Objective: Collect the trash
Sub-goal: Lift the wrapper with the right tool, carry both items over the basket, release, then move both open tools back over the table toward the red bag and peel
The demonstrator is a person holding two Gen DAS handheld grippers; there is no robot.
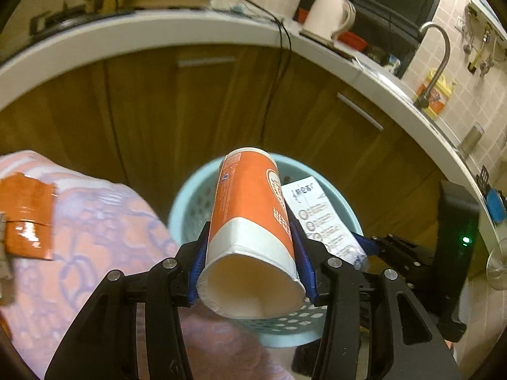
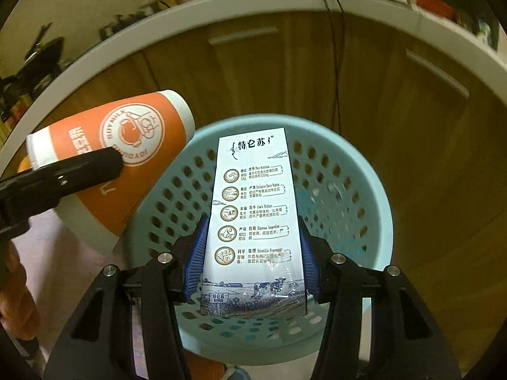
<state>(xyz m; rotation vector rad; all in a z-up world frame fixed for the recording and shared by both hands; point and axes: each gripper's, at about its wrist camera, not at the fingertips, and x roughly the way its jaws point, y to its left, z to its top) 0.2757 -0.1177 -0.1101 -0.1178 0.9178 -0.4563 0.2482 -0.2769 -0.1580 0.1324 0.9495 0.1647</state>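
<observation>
Left wrist view first: the left gripper (image 1: pixel 250 266) has its blue pads (image 1: pixel 199 262) clamped on the white base end of an orange paper cup (image 1: pixel 250 209), one pad on each flank. The cup's long axis runs straight out along the fingers, closed base toward the camera, far rim tipped forward and down. And that far rim hangs right over the mouth of the pale blue perforated waste basket (image 1: pixel 190 202) on the floor, in front of the wooden cabinet doors (image 1: pixel 142 101). To the right, the milk carton (image 1: pixel 320 215) pokes in over the same basket, carried by the right gripper (image 1: pixel 361 247). An orange sachet (image 1: pixel 27 215) lies on the patterned cloth (image 1: pixel 104 221) at left, untouched, well clear of both tools

Over to the right wrist view: the right gripper (image 2: pixel 253 262) is closed on the milk carton (image 2: pixel 253 209), pads squeezing its two narrow sides near the lower end. Long axis again lies along the fingers, top end pointing into the basket (image 2: pixel 364 190). The carton sits squarely above the opening, nicely centred. The cup (image 2: pixel 126 145), in the left gripper (image 2: pixel 79 167), sits at the basket's left rim, only its front end over the edge

My read: the right hand is better placed to let go; the left looks to need a little more reach toward the centre
</observation>
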